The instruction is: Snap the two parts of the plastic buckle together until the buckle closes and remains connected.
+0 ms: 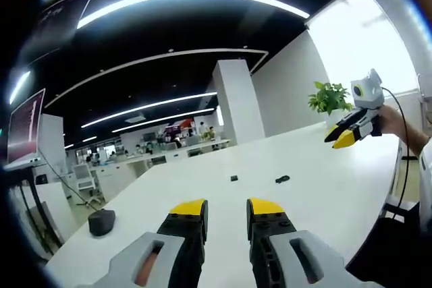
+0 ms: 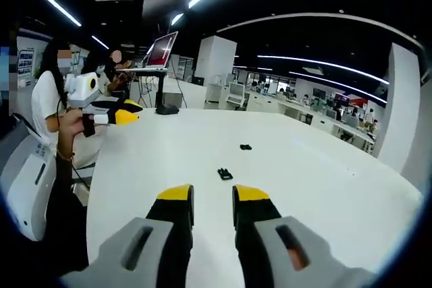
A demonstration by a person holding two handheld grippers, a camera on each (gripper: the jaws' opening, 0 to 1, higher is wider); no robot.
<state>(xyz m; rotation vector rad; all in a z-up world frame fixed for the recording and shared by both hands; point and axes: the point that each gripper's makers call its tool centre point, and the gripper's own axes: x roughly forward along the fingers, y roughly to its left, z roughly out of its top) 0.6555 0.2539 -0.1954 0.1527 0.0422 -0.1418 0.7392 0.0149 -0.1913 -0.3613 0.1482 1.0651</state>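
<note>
1. White tabletop [image 1: 290,160], broad and glossy, carries the two small black plastic buckle parts [image 1: 234,178], lying well apart from each other near its middle; the second black piece [image 1: 282,179] sits to the right in my left gripper view.
2. My left gripper [image 1: 226,210], yellow-tipped and black, hangs over the near edge; its fingers stand released with a gap, gripping nothing.
3. My right gripper [image 2: 212,197] likewise hovers parted and empty; the nearer buckle part [image 2: 224,173] lies just ahead of its tips, the other [image 2: 246,146] farther off.
4. A dark rounded object [image 1: 101,222] rests at the table's left edge; a green potted plant [image 1: 329,97] stands beyond.
</note>
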